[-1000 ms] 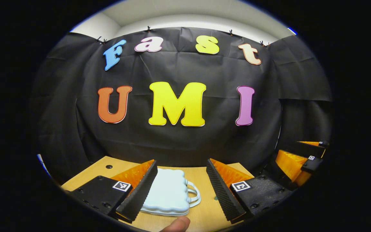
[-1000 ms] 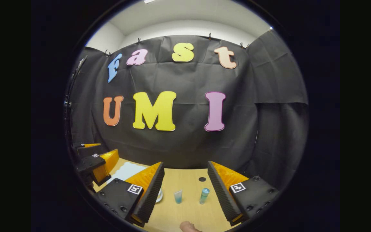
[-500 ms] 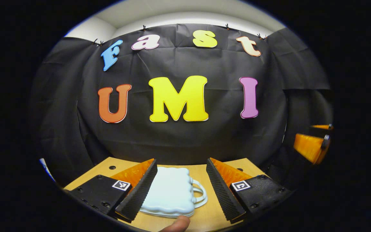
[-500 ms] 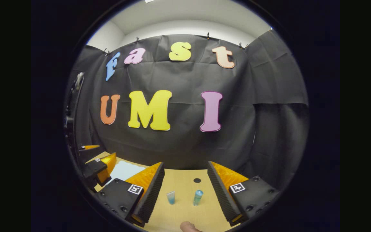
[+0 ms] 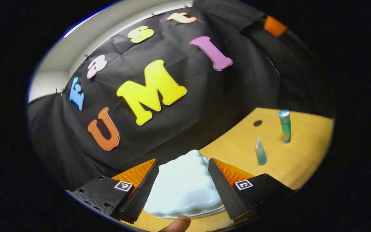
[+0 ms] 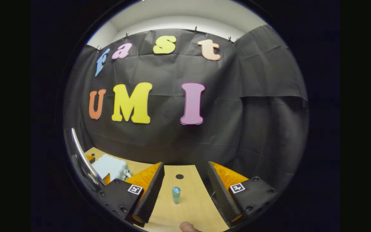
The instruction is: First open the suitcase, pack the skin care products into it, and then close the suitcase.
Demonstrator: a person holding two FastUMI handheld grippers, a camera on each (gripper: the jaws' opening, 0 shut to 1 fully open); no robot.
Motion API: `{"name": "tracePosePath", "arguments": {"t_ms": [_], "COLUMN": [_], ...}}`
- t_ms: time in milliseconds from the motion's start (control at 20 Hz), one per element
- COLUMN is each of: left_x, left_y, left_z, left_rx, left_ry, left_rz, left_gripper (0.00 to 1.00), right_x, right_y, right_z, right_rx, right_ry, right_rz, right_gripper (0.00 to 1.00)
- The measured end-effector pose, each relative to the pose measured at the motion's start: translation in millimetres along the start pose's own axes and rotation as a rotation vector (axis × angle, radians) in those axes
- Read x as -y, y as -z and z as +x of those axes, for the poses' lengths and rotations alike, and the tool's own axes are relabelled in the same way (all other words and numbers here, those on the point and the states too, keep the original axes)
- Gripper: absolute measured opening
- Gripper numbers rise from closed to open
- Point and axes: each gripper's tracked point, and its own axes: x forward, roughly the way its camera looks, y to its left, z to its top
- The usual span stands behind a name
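A pale blue scalloped suitcase (image 5: 184, 190) lies on the wooden table (image 5: 301, 161) with its lid down. My left gripper (image 5: 183, 161) is open and rolled to one side, with a finger along each side of the case; I cannot tell whether they touch it. To its right stand a small blue tube (image 5: 260, 151) and a taller blue-green bottle (image 5: 284, 125). In the right gripper view that bottle (image 6: 176, 195) stands upright just ahead of my open right gripper (image 6: 185, 165), in line with the gap. The suitcase (image 6: 109, 167) sits far left there.
A dark round hole (image 5: 258, 123) marks the table behind the products, also seen as the hole (image 6: 179, 176) beyond the bottle. The black cloth wall closes the table's far side. A thumb (image 5: 179, 224) shows at the bottom edge, and another thumb (image 6: 188, 227) likewise.
The left gripper has rolled and closed in on the suitcase, which now lies between its fingers. The right gripper has swung right, bringing the bottle in line with its gap; the tube has left its view.
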Motion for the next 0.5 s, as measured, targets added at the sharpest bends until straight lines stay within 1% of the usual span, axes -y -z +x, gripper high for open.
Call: {"name": "tracePosePath", "arguments": {"t_ms": [100,150,300,400,500], "left_x": [23.5,32.1,59.1,74.1,89.4], "left_y": [11.4,16.3,26.3,31.4,51.3], "left_z": [7.1,10.8,21.5,28.8,36.4], "left_rx": [-0.014,-0.018,-0.017,-0.031,-0.095], "left_ry": [0.013,0.02,0.022,0.02,0.057], "left_rz": [0.178,0.243,0.448,0.548,0.608], "left_gripper": [0.98,0.98,0.98,0.97,0.96], "right_x": [13.1,19.0,32.9,41.1,48.6], "right_y": [11.9,19.5,39.5,52.0,63.0], "right_z": [7.2,10.6,19.4,23.6,28.9], "right_rx": [-0.016,-0.029,-0.064,-0.085,-0.107], "right_ry": [0.006,0.004,0.005,-0.001,-0.009], "right_rz": [0.005,0.017,0.045,0.055,0.061], "right_gripper": [0.8,0.78,0.79,0.79,0.79]}}
